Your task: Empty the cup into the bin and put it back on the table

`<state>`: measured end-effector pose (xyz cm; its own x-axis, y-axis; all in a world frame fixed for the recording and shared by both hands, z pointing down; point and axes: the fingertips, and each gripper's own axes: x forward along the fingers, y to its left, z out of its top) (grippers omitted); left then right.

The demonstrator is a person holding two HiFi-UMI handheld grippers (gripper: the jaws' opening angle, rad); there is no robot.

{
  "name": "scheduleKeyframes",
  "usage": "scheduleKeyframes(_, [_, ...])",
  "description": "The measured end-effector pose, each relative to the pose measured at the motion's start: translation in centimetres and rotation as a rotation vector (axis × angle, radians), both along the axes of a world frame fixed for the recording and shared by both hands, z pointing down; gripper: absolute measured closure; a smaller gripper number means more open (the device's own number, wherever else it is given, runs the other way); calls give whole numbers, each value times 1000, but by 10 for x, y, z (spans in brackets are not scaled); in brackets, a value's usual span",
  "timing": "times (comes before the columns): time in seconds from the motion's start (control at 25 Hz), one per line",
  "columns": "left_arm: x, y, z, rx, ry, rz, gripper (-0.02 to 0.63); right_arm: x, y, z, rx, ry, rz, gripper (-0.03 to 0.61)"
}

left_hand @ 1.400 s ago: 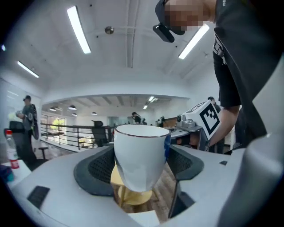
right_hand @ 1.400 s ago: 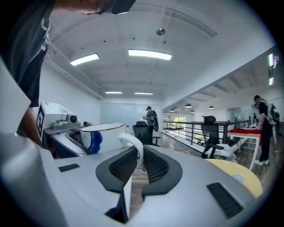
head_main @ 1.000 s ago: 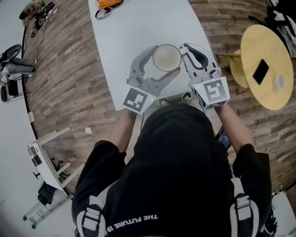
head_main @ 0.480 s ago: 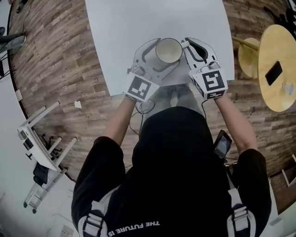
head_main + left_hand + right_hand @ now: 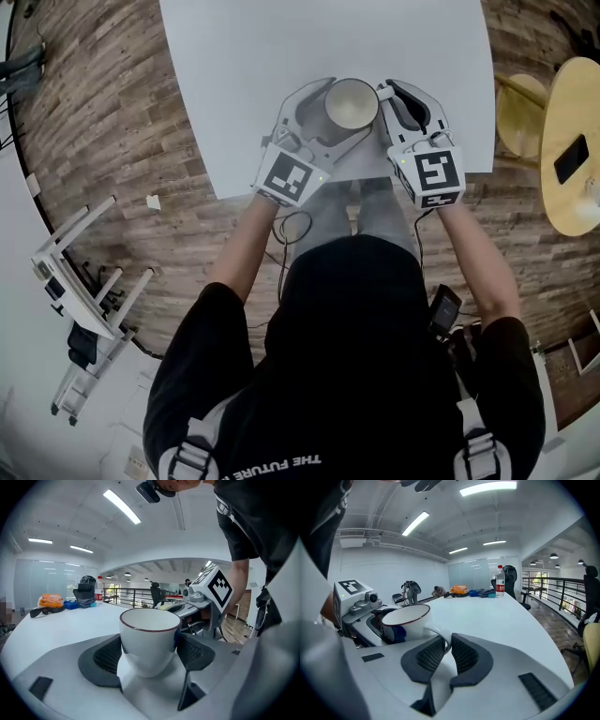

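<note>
White table (image 5: 281, 37) across the top of the head view, plank floor around it. Near its front edge, cup (image 5: 351, 101), upright, mouth up, flanked by both tools. Left gripper (image 5: 330, 117) wrapped round the body, right gripper (image 5: 388, 94) just beside, on the handle side. Inside of the cup pale and bare from above; nothing to make out in it. No bin anywhere.

Left gripper view: cup (image 5: 150, 637) dead centre, left gripper (image 5: 150, 653) narrowed onto it, a dark pad pressed to each flank, so clamped on the body. Only the rim and a strip of white inner wall on show; contents, if any, unseen. Base hidden behind the gripper, so on the table or just above it: cannot tell.

Right gripper view: right gripper (image 5: 446, 648) nearly closed, pinching the cup's handle (image 5: 439, 634) between its pads. Bowl of the cup (image 5: 405, 618) to the left, upright.

Judging by the seemingly empty cup over the table: tipping probably done, setting down and letting go with both grips probably left. Could equally be the start, though, with no bin in sight.
</note>
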<state>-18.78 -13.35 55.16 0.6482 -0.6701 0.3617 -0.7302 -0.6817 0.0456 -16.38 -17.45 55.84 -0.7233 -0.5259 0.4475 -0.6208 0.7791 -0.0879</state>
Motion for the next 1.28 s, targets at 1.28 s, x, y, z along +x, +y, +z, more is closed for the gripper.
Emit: scheduleKeyframes(1.28, [-33, 44, -36, -16, -6, -70, 253, 43, 30, -30, -13, 59, 45, 482])
